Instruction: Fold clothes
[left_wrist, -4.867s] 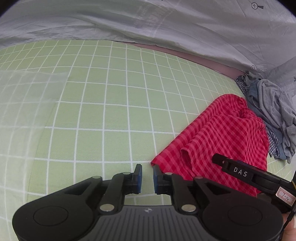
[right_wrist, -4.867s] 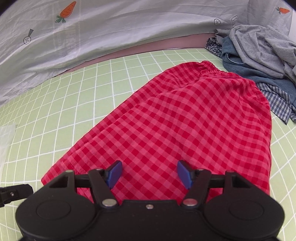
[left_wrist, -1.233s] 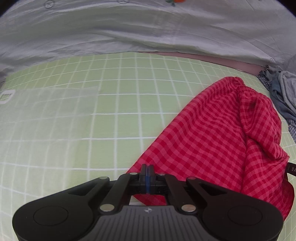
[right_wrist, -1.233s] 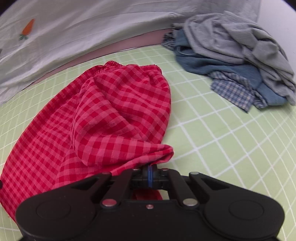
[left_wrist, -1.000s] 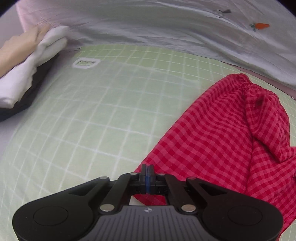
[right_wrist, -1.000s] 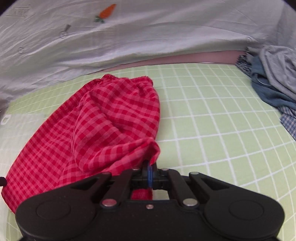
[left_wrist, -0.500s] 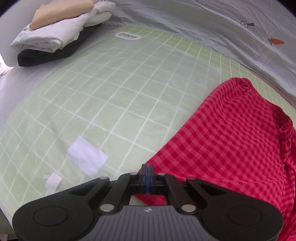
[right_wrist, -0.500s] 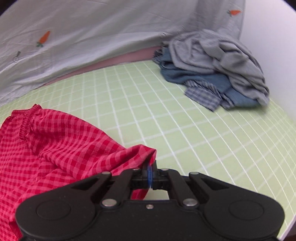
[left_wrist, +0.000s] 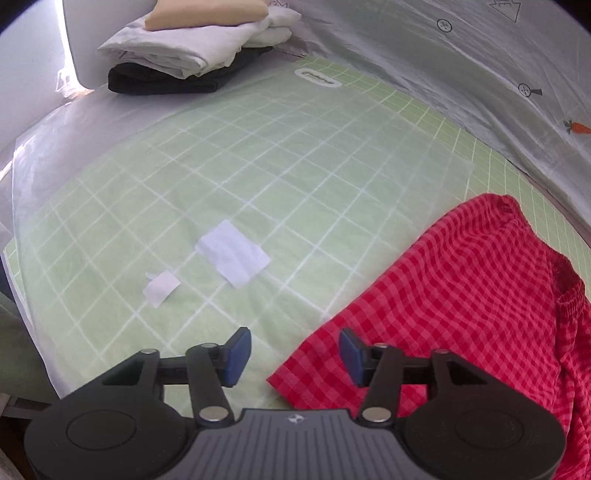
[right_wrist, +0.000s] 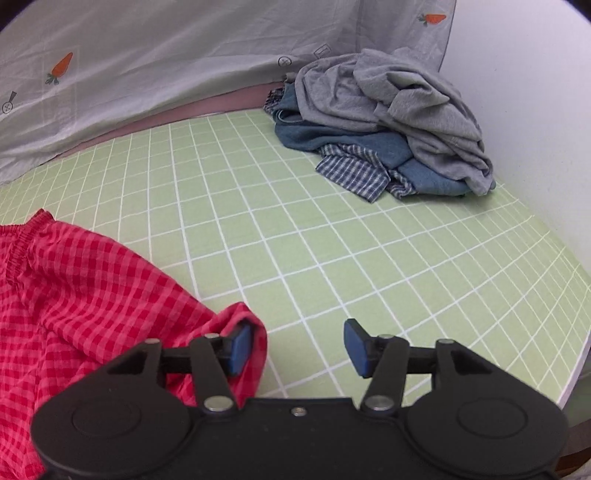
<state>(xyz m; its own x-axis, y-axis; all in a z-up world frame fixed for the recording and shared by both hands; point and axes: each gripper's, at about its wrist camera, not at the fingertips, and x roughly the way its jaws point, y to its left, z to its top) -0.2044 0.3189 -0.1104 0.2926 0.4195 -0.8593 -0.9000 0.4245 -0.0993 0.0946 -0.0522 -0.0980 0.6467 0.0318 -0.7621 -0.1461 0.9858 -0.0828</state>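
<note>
The red checked shorts (left_wrist: 461, 306) lie on the green grid mat (left_wrist: 258, 192), filling the right of the left wrist view, waistband at the far right. My left gripper (left_wrist: 293, 354) is open, and a corner of the shorts lies between its fingers. In the right wrist view the shorts (right_wrist: 85, 291) fill the lower left. My right gripper (right_wrist: 297, 345) is open; a fold of red cloth lies against its left finger (right_wrist: 238, 347).
A stack of folded clothes (left_wrist: 199, 48) sits at the far left corner. Two white paper scraps (left_wrist: 232, 253) lie on the mat. A heap of grey, blue and checked clothes (right_wrist: 388, 125) lies at the far right. A grey sheet (right_wrist: 147, 55) hangs behind. The table edge (right_wrist: 576, 365) is at right.
Both grippers have opened and let go of the red shorts, which now lie on the mat. Both views have swung outward, left toward the folded stack, right toward the heap.
</note>
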